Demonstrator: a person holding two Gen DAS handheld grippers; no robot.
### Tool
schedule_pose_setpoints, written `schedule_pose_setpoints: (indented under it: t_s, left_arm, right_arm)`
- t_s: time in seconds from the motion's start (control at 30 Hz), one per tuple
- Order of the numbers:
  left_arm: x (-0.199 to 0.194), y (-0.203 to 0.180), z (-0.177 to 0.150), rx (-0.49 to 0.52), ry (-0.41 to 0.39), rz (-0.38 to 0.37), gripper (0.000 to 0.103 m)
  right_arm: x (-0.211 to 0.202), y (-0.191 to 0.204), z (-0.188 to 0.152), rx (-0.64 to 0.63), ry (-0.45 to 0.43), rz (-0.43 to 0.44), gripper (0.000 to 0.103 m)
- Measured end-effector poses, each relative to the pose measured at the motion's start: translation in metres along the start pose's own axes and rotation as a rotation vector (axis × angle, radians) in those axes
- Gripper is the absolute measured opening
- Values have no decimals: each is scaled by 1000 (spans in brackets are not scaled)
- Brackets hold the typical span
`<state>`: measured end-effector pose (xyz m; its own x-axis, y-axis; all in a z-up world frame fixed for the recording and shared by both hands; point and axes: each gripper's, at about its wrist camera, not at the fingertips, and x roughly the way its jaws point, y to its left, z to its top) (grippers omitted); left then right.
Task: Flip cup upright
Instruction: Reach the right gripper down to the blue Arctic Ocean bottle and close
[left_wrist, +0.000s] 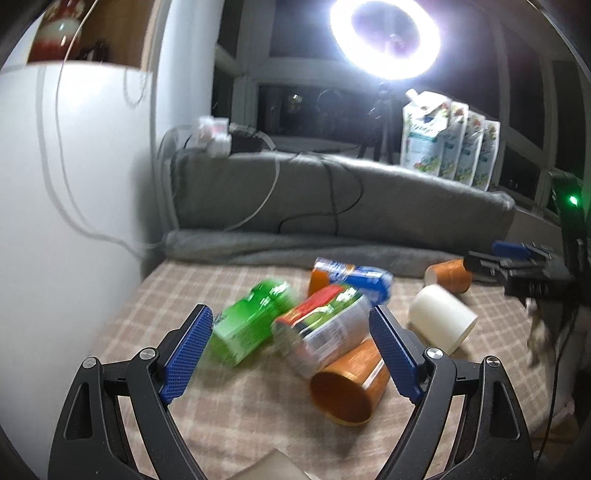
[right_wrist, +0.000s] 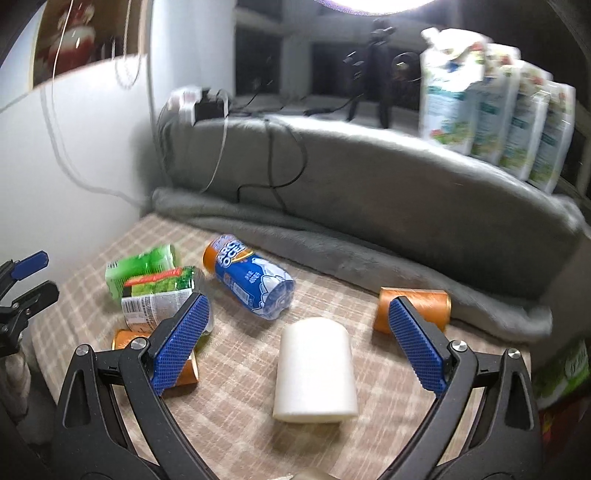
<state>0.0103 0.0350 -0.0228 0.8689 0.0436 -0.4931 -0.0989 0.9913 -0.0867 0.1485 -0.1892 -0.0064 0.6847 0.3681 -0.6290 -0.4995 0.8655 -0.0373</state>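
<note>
A white cup (right_wrist: 316, 369) lies on its side on the checked cloth (right_wrist: 236, 398), between my right gripper's open fingers and just ahead of them; it also shows in the left wrist view (left_wrist: 441, 317). My right gripper (right_wrist: 299, 339) is open and empty. An orange cup (left_wrist: 349, 384) lies on its side, mouth toward me, under a crushed can (left_wrist: 325, 328). My left gripper (left_wrist: 291, 350) is open and empty, above these. Another orange cup (right_wrist: 413, 308) lies on its side at the far right by the grey blanket; it also shows in the left wrist view (left_wrist: 448, 275).
A green carton (left_wrist: 251, 321) and a blue can (right_wrist: 251, 282) lie on the cloth. A grey blanket roll (right_wrist: 369, 229) borders the back. Pouches (right_wrist: 491, 96) stand on the ledge. A white wall (left_wrist: 66, 221) is on the left. Cables (left_wrist: 332, 206) hang over the blanket.
</note>
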Motion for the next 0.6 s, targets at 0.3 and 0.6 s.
schedule_pose_setpoints:
  t_s: [0.3,0.6]
  left_arm:
    - [0,25,-21,-48,76,41,87]
    - [-5,49,-30,-109,100,100,87]
  right_arm:
    - [77,25,39,-206,215,142,100]
    - [143,46,54,-379,403,199,95]
